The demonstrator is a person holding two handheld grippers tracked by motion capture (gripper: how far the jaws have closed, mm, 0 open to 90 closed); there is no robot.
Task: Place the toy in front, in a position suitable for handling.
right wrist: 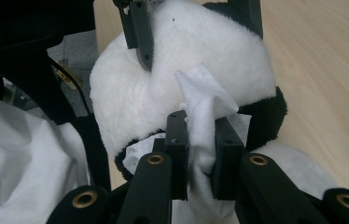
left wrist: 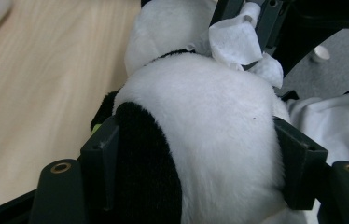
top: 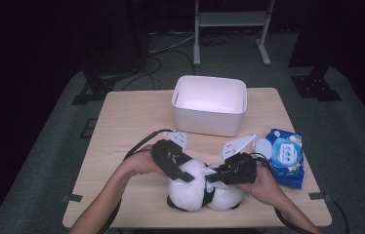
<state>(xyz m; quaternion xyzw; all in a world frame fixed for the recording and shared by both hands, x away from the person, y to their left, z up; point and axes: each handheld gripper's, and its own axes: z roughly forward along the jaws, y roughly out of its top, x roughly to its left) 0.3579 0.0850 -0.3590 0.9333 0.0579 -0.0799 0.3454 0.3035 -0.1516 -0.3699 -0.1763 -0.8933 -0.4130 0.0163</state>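
My right gripper (right wrist: 199, 154) is clamped narrow on a crumpled white wipe (right wrist: 205, 112), which bunches up between its two black pads in the lower middle of the right gripper view and touches the toy behind it. My left gripper (left wrist: 196, 158) is closed around the plush panda (left wrist: 200, 121) — in the left gripper view the pads press into the white fur at the lower left and lower right of the frame, a black patch of the toy beside the left pad. In the high view the panda (top: 190, 187) lies at the lower centre of the wooden table (top: 122, 122), between my two hands, with the left gripper (top: 173, 163) on its upper left and the right gripper (top: 224, 173) just to its right. Outward from there, a blue wipes pack (top: 285, 156) sits at the right of the frame, and a white bin (top: 210, 105) stands at centre top of the table — well apart from the panda.
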